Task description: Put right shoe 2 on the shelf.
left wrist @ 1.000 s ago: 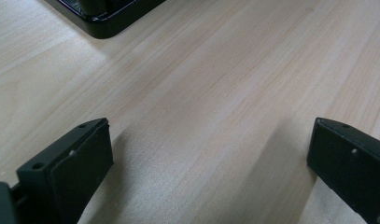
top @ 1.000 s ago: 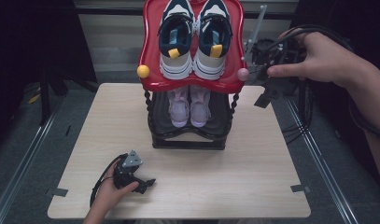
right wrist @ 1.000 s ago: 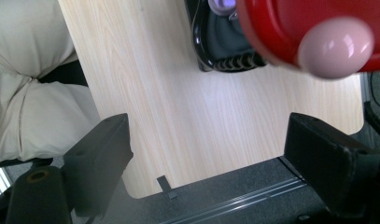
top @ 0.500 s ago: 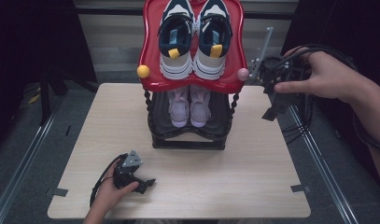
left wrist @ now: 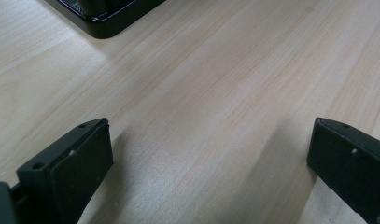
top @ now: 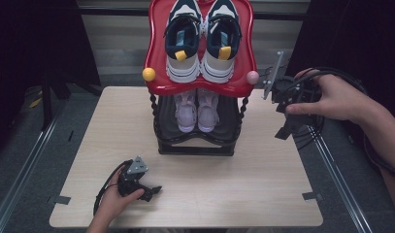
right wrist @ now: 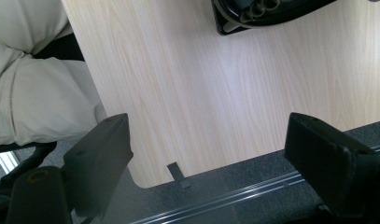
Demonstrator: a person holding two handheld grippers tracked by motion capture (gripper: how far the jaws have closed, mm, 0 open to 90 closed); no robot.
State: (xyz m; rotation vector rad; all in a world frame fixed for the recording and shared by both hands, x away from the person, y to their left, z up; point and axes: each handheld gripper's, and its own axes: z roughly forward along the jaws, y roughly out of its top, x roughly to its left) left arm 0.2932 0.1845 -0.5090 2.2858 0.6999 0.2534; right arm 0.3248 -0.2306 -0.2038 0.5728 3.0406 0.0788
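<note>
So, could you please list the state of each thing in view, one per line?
Left tongs: open, empty, resting low on the table.
Right tongs: open, empty, held above the table's right edge.
Shoe rack: upright at the table's back middle.
Navy and white sneakers: paired on the red top shelf.
Pink shoes: paired on the lower shelf.

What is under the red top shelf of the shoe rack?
Under the red top shelf, a pair of pale pink shoes stands on the black lower shelf. Their toe ends are covered by the shelf above.
</note>
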